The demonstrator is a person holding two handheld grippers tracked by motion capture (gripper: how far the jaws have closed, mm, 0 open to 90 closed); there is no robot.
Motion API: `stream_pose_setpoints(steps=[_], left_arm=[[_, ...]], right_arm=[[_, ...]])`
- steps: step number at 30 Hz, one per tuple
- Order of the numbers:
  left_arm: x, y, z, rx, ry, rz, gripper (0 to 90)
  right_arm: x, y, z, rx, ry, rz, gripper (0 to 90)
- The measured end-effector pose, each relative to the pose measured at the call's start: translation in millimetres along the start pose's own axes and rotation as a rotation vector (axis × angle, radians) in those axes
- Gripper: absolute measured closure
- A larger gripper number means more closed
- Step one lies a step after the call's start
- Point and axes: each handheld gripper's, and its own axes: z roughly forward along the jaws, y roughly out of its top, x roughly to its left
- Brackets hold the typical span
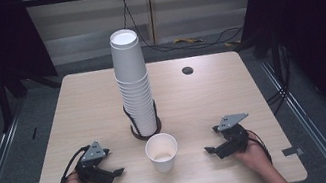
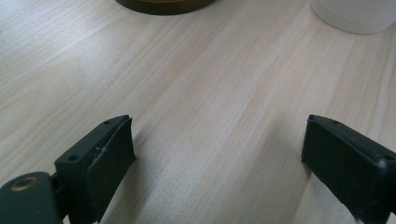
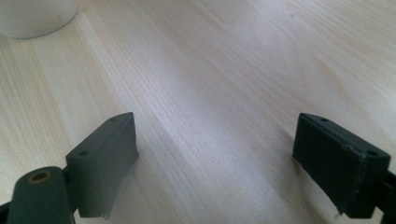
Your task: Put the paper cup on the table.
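**Both tools apart, single cup between them**

Single white paper cup stands upright on light wood table, near front edge, approx. midway btw. the two tools, touching neither. Just behind it: tall stack of white paper cups in dark round holder.

Left tool rests on table w/ jaws spread wide, nothing btw. them; bare wood shows in the gap in left gripper view. Right tool also low on table, jaws wide, nothing held. Both point inward toward the single cup.
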Motion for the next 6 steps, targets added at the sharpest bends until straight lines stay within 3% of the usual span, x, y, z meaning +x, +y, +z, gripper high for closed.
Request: stream_pose_setpoints(steps=[6], left_arm=[[-1.0,-0.3,-0.2,-0.001,0.006,-0.009,8.7]], right_arm=[[0.2,-0.1,-0.1,0.0,-0.002,0.002,13.2]])
